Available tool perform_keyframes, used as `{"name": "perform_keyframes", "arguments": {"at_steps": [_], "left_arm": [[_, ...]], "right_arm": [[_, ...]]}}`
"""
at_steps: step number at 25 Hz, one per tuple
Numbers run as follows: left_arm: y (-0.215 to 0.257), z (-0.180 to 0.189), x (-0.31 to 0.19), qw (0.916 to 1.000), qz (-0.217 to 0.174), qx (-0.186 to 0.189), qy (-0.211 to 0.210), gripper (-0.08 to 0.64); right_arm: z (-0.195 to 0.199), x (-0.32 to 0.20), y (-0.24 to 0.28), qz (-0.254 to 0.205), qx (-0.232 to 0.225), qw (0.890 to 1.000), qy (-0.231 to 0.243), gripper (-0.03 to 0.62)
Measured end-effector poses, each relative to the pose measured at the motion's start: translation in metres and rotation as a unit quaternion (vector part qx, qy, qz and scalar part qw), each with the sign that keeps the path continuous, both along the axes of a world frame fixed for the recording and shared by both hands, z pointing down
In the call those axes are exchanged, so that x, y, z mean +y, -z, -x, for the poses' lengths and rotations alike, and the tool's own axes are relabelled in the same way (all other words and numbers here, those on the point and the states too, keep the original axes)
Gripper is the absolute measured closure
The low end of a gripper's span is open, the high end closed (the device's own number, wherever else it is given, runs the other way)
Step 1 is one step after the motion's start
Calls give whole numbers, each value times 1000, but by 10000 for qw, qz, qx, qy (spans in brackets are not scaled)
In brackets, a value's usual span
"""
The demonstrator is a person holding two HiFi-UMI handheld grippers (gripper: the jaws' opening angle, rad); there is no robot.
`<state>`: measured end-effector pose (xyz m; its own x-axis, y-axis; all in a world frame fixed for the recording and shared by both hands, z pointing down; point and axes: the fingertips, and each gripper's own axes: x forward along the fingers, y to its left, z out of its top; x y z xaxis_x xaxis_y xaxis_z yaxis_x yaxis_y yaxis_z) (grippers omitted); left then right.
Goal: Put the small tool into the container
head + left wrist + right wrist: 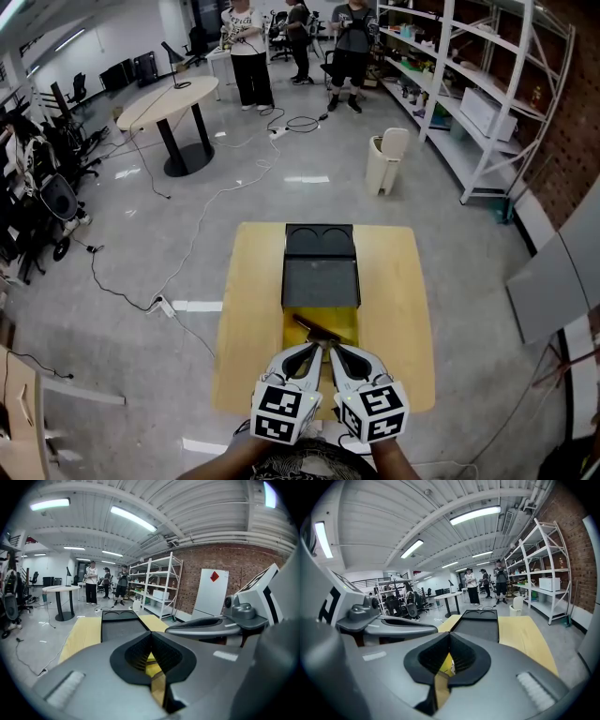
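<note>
Floor (122, 234) takes up most of the head view: grey, shiny, with cables trailing across it. White metal shelving (469, 84) runs along the right wall, and three people (248, 56) stand at the far end by a round light-topped table on a black pedestal (169, 98). A white lidded bin (386, 161) sits near the shelves. Closer in is the square light wooden table (394, 309). Down its middle runs a long black rectangular container (321, 281) with a flat dark grey bed and two round recesses at the far end. At its near end there's a yellow tray section (347, 323), and the small dark bar-shaped tool (317, 330) lies slanted across that yellow bit, so it's outside the black part for now. Both grippers sit side by side at the near table edge, marker cubes toward the person and noses pointing at the tool. The left gripper (314, 351) has its jaws pinched together at the tips with nothing between them, only yellow showing through the slit lower down. Same story for the right gripper (334, 352): tips together, nothing held. The tips are right next to the tool, but I can't tell if they actually touch it.
</note>
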<state>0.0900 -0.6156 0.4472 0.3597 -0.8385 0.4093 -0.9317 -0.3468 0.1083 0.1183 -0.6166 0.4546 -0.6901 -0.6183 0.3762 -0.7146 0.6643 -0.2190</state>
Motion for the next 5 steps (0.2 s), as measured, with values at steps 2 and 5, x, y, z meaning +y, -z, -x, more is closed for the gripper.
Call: {"name": "perform_keyframes", "arguments": {"at_steps": [2,5], "left_arm": [[1,-1,-2,10000,0,-5,1,552],[2,3,-2,10000,5,-1,-8,552]], "right_arm": [[0,-1,1,4,-2,10000,7,588],[4,-2,2,3,-5,10000,11,588]]}}
